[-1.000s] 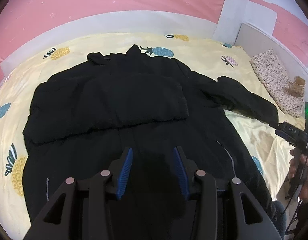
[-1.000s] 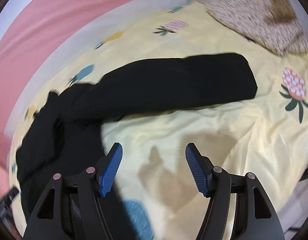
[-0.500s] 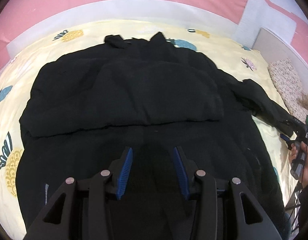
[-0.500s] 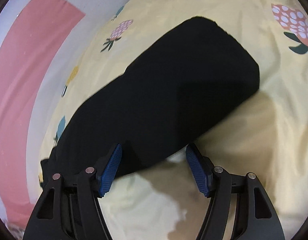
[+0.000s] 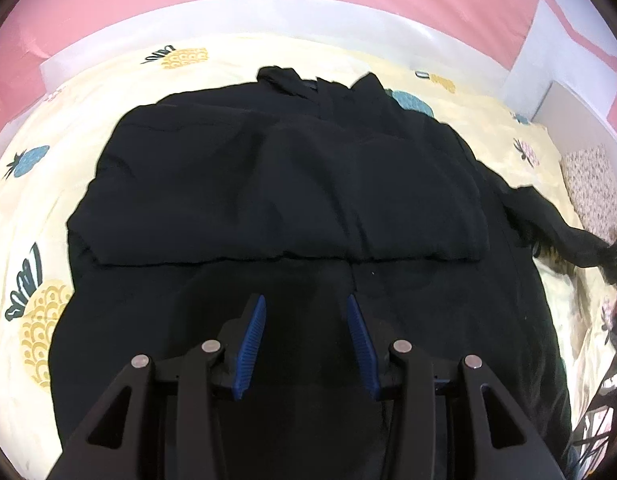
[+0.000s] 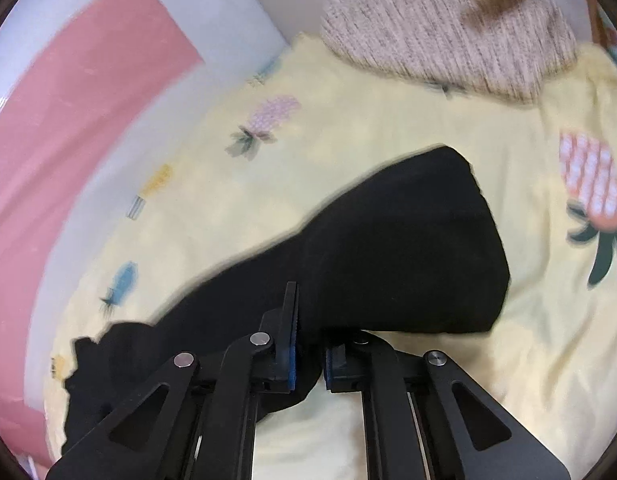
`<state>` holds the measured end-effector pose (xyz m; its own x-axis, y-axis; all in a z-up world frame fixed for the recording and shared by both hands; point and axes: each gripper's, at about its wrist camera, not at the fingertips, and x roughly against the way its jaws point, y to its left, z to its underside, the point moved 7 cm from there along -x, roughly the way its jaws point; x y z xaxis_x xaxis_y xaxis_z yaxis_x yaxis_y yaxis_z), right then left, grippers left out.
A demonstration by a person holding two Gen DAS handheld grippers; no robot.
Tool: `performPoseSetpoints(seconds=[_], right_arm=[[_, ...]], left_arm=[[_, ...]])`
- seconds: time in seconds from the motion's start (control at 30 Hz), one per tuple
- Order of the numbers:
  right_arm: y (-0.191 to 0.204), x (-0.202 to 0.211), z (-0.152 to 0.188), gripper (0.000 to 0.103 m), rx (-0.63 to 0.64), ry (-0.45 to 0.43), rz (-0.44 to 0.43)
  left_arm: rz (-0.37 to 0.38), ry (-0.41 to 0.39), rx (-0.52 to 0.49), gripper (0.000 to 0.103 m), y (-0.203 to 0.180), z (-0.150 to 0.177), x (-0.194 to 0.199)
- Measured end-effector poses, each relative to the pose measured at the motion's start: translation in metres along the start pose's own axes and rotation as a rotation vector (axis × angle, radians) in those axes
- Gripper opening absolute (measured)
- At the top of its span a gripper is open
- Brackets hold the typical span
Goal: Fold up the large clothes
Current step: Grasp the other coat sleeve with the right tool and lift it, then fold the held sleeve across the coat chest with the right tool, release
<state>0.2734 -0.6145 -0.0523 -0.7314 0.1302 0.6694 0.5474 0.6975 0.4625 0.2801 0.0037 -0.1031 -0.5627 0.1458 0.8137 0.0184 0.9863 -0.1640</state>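
On yellow pineapple-print sheet (image 6: 388, 128): soft black coat (image 5: 284, 184), sleeve (image 6: 408, 248) pinched by R gripper (image 6: 308, 360); L gripper (image 5: 306, 344) spread.

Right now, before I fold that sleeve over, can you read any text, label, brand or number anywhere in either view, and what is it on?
No readable text in either view.
Black coat: no label or brand visible.
Pineapple bedsheet: prints only, no words.
Sleeve held in the right gripper: plain black.
Left gripper: no markings visible.

Pineapple-print bed sheet (image 5: 116, 80) under black coat (image 5: 284, 184), speckled pillow (image 6: 440, 28).
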Motion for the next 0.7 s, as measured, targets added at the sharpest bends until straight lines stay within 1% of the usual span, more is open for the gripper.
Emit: performPoseSetpoints(seconds=[0.07, 0.17, 0.27, 0.33, 0.4, 0.5, 0.6, 0.7], right_arm=[[0.032, 0.018, -0.013, 0.009, 0.044, -0.039, -0.047], [0.094, 0.050, -0.026, 0.009, 0.147, -0.094, -0.130], [0.159, 0.082, -0.022, 0.009, 0.260, -0.124, -0.228], [0.201, 0.099, -0.009, 0.009, 0.338, -0.125, -0.294], [0.242, 0.111, 0.013, 0.009, 0.420, -0.106, -0.354], [0.290, 0.114, 0.052, 0.009, 0.526, -0.066, -0.413], [0.335, 0.103, 0.108, 0.009, 0.643, 0.001, -0.449], [0.359, 0.081, 0.158, 0.009, 0.715, 0.080, -0.468]], left_arm=[[0.002, -0.010, 0.016, 0.045, 0.006, -0.001, 0.006], [0.009, -0.025, 0.042, 0.045, 0.015, -0.004, 0.015], [0.013, -0.048, 0.067, 0.045, 0.026, -0.006, 0.027], [0.014, -0.062, 0.085, 0.045, 0.035, -0.006, 0.034], [0.012, -0.075, 0.107, 0.045, 0.047, -0.005, 0.041], [0.006, -0.084, 0.144, 0.045, 0.065, -0.002, 0.046], [-0.006, -0.087, 0.173, 0.045, 0.085, 0.002, 0.048], [-0.021, -0.082, 0.199, 0.045, 0.105, 0.008, 0.049]])
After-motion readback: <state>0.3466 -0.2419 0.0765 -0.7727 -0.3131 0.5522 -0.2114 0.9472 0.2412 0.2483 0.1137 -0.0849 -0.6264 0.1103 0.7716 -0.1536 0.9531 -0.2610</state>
